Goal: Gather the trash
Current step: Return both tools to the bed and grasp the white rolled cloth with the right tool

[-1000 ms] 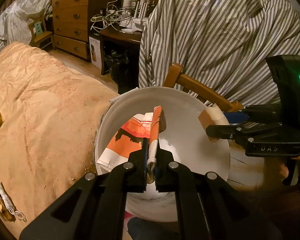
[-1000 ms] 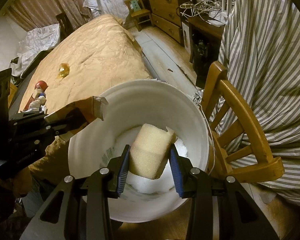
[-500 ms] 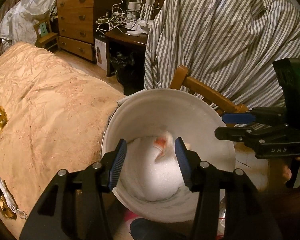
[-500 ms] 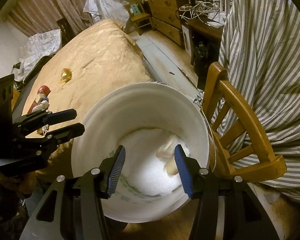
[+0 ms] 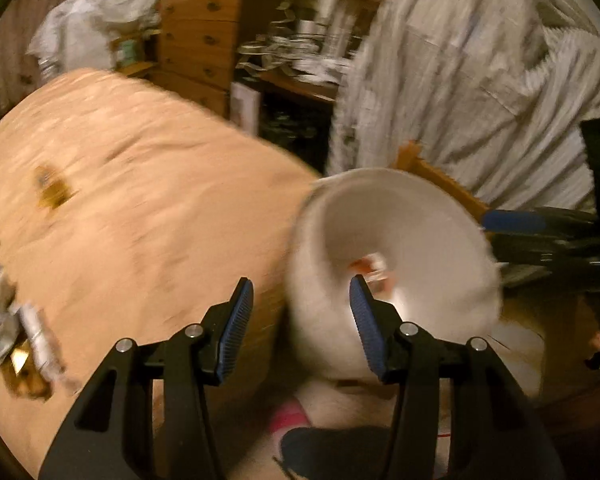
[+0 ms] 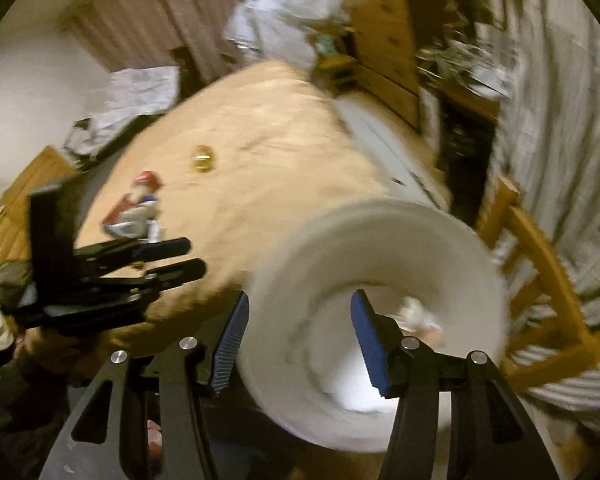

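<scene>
Both views are motion-blurred. A white bucket (image 5: 416,216) stands beside the bed; an orange and white wrapper (image 5: 370,266) lies inside it. The bucket also shows in the right wrist view (image 6: 380,240), with a pale scrap (image 6: 418,314) at its bottom. My left gripper (image 5: 298,322) is open and empty, above the bucket's left rim. My right gripper (image 6: 298,330) is open and empty, over the bucket's near left rim. A gold wrapper (image 5: 52,192) and crumpled wrappers (image 5: 24,340) lie on the bed. A red and white figure (image 6: 140,208) and the gold wrapper (image 6: 202,156) show on the bed.
The tan bedcover (image 5: 140,200) fills the left. A wooden chair (image 6: 540,280) draped with a striped shirt (image 5: 480,80) stands right of the bucket. A wooden dresser (image 5: 200,48) and a cluttered desk (image 5: 300,76) stand at the back.
Both grippers opened and dropped the wrapper and the foam block into the bucket. Both have since swung left, so the bucket sits further right in each view.
</scene>
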The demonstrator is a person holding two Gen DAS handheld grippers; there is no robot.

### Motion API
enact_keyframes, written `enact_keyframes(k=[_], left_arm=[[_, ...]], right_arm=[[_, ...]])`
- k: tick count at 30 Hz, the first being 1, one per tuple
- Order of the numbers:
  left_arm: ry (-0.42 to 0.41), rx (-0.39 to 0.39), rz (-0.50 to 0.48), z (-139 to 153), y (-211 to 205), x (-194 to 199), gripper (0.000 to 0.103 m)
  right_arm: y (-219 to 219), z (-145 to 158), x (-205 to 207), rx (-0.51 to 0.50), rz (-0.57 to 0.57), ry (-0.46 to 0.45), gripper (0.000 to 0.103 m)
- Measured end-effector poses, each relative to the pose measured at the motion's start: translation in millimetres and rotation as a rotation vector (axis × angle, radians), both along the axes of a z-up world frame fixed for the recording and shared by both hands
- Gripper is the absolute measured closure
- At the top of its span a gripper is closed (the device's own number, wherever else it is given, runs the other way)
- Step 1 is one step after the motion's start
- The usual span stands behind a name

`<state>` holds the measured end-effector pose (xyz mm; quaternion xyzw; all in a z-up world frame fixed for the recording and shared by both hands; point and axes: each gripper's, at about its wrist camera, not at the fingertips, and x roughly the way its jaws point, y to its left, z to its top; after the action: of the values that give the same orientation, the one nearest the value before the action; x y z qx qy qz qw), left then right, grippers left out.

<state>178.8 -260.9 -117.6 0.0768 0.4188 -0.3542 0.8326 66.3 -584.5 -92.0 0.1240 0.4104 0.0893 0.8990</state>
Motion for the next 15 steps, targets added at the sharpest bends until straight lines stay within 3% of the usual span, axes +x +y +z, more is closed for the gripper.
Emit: enact_keyframes(k=[4,12,15], left_arm=[[0.024,-0.012,0.149,-15,78,17,0.055],[0.100,-0.071,0.503,-51,244,48,0.055],[0.121,-0.076,0.575,-65,283,53,0.055]], right_arm=[[59,0,17,0.023,0.115,-0.033,0.046],[177,-31,65,0.035,0.295,-0.002,0.045],[216,-45,84,0.017,0.346,0.008,0.045]])
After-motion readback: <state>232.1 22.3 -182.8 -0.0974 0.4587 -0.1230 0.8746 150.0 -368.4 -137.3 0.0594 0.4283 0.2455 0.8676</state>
